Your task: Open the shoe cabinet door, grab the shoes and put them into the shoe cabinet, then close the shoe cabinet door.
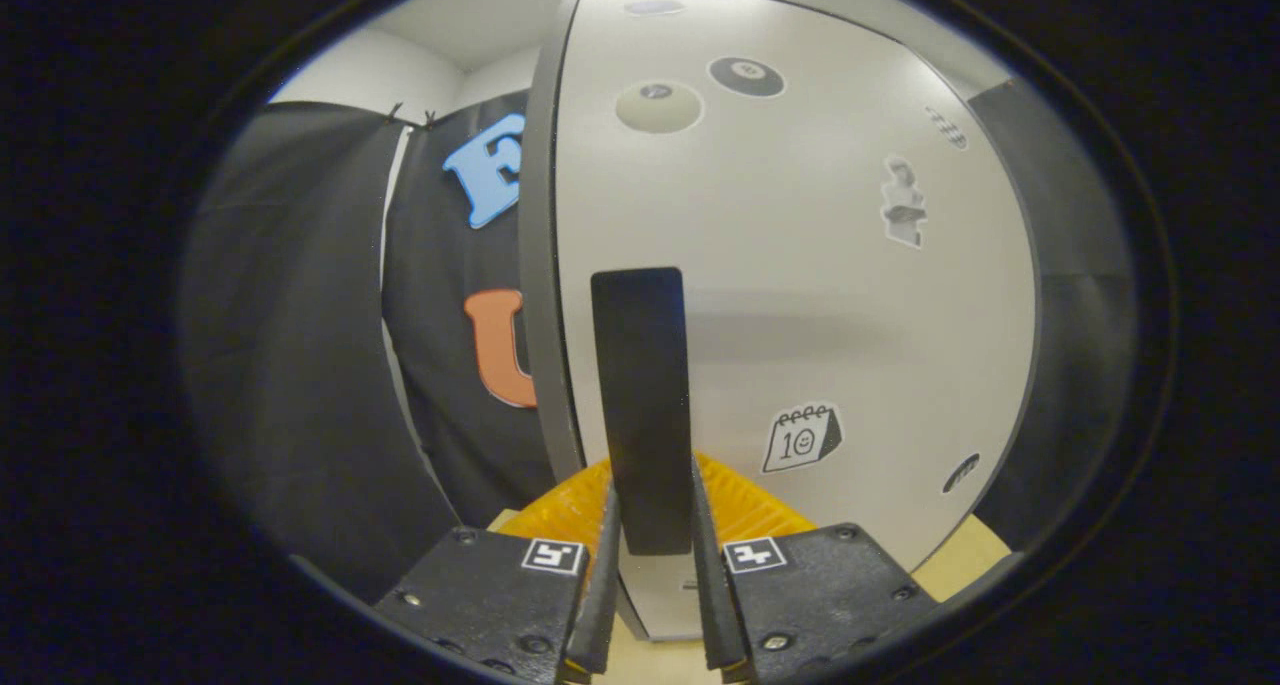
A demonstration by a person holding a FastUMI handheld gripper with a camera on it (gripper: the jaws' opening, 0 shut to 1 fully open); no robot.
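Nearest, the gripper (650, 555) has its fingers pinching the lower end of the dark upright handle (640, 405), one pressed on each side. That handle is fixed to the shoe cabinet door (800, 265), which looks barely ajar. Judging by this, the opening step is in hand; next comes a pull toward the near side. The door's left edge stands clear of the far wall cloth (300, 345).

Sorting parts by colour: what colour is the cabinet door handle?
Black handle, gripper view, fingers around it.

Smooth matt cabinet door (800, 295), matt black handle (640, 395)
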